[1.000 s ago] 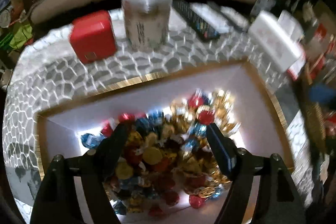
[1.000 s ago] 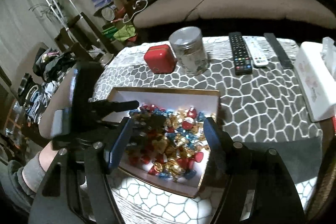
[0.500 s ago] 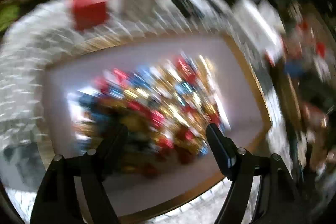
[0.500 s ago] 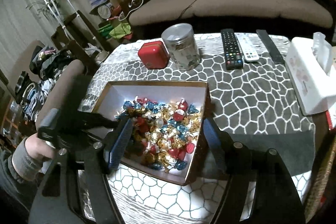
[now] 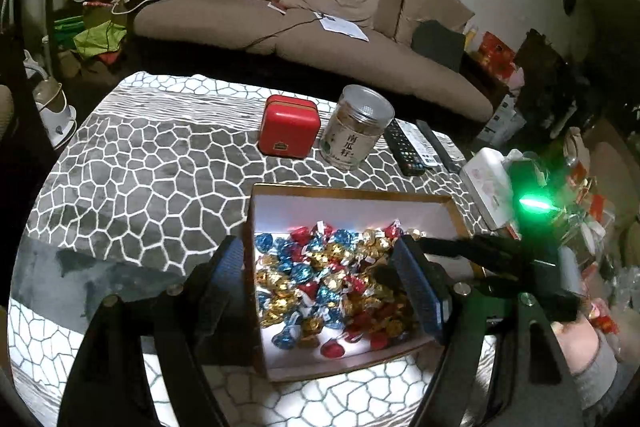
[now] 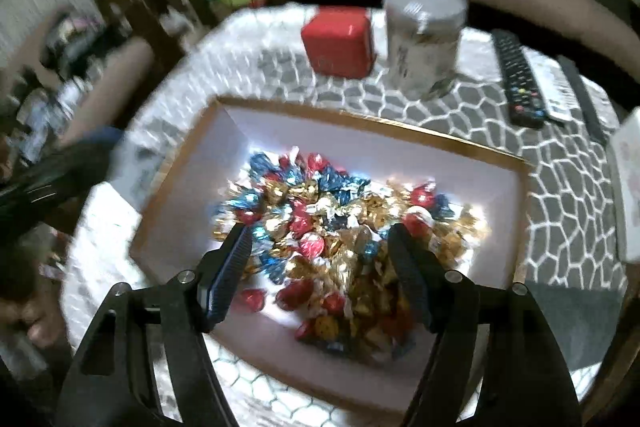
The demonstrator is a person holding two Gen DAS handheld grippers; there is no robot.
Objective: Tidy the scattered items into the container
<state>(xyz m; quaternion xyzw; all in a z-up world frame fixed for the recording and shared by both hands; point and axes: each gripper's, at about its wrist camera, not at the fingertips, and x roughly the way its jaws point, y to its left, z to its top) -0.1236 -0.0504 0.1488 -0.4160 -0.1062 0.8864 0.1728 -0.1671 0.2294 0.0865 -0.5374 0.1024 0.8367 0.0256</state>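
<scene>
Left wrist view, cobble-patterned table (image 5: pixel 140 163), brown sofa (image 5: pixel 320 27) behind, both grippers' fingers (image 5: pixel 416 279) apart, empty

Left tongs (image 5: pixel 320 273) and right tongs (image 6: pixel 320 255): black angular arms with silver screw heads, each ending in ribbed blue-edged finger pads (image 6: pixel 230 271). Right unit carries a green lamp (image 5: pixel 534 203). Grey knit sleeve (image 5: pixel 600 377) cuffs the wrist.

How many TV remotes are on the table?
3, side by side right of the clear jar: a black remote, a white remote and a slim dark remote. More could hide outside the view.
</scene>
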